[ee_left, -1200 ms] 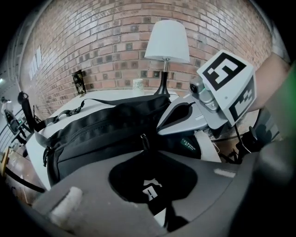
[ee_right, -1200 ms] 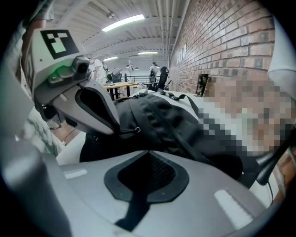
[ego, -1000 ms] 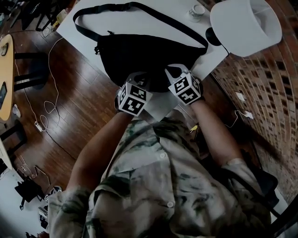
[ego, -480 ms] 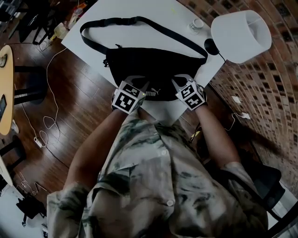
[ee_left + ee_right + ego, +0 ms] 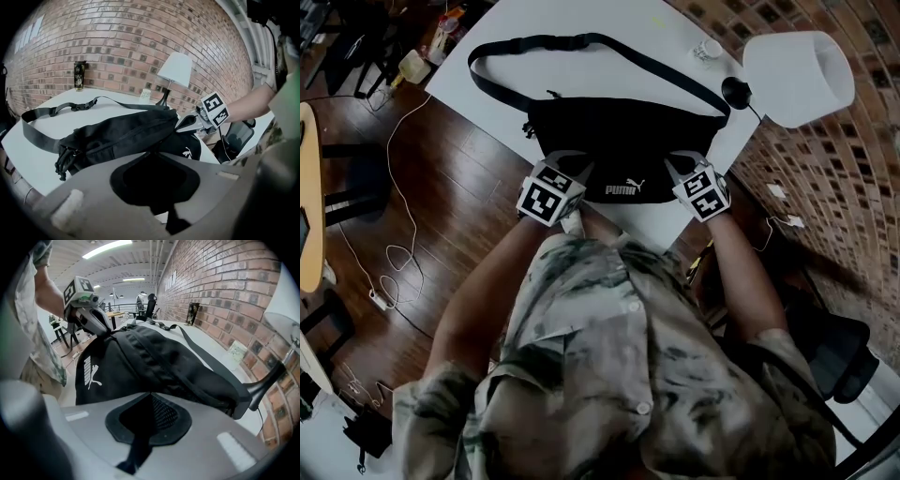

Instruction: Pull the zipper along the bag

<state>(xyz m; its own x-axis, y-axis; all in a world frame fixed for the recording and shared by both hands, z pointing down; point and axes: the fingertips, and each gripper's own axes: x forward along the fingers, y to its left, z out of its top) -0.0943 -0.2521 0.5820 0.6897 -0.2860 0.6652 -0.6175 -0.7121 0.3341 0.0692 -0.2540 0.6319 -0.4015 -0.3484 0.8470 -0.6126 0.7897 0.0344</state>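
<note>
A black waist bag [image 5: 623,145] with a white logo lies on the white table [image 5: 609,23], its strap [image 5: 581,42] looped behind it. In the head view my left gripper [image 5: 565,161] sits at the bag's near left corner and my right gripper [image 5: 680,161] at its near right corner. In the left gripper view my left gripper [image 5: 152,152] is shut on black bag fabric, and the zipper seam [image 5: 126,136] runs along the bag's top. In the right gripper view my right gripper [image 5: 150,393] is also pinched on the bag [image 5: 154,357]. I cannot make out the zipper pull.
A lamp with a white shade [image 5: 797,70] stands at the table's right end, with a small jar [image 5: 708,49] beside it. A dark can [image 5: 79,75] stands by the brick wall. The table's near edge is just under the bag. Cables [image 5: 389,272] lie on the wood floor.
Both grippers have moved apart, from the bag's front middle out to its two near corners. The white logo between them now shows. The bag looks stretched wider.
</note>
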